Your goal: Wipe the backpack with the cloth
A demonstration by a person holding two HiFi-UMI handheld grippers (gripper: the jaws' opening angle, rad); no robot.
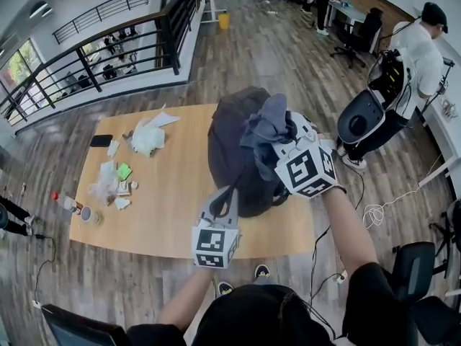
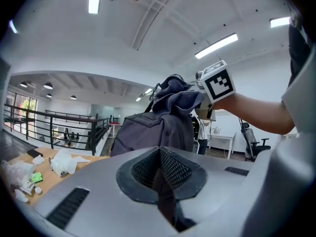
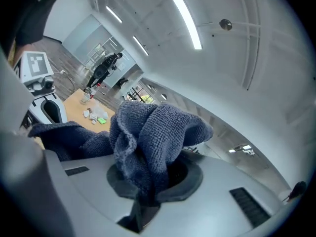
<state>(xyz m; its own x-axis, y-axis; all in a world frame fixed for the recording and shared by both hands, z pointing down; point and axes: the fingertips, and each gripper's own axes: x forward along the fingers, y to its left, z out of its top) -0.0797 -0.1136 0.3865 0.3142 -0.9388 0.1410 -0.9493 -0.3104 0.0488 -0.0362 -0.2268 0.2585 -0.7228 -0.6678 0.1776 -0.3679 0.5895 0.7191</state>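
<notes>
A dark grey backpack (image 1: 234,150) stands upright on the wooden table (image 1: 166,215). My left gripper (image 1: 225,200) is at its near side, shut on a dark backpack strap (image 2: 165,194) that runs between the jaws. My right gripper (image 1: 284,146) is up at the top of the backpack, shut on a bunched grey-blue cloth (image 1: 268,125). The cloth (image 3: 153,142) fills the right gripper view and spills over the jaws. In the left gripper view the cloth (image 2: 174,98) rests on the top of the backpack (image 2: 148,130).
On the table's left half lie crumpled white paper (image 1: 148,135), a black phone (image 1: 101,140), a green packet (image 1: 124,171), plastic wrap, a bottle (image 1: 67,202) and a cup (image 1: 88,214). A person (image 1: 421,45) and office chairs are at the right. A black railing (image 1: 108,56) runs behind.
</notes>
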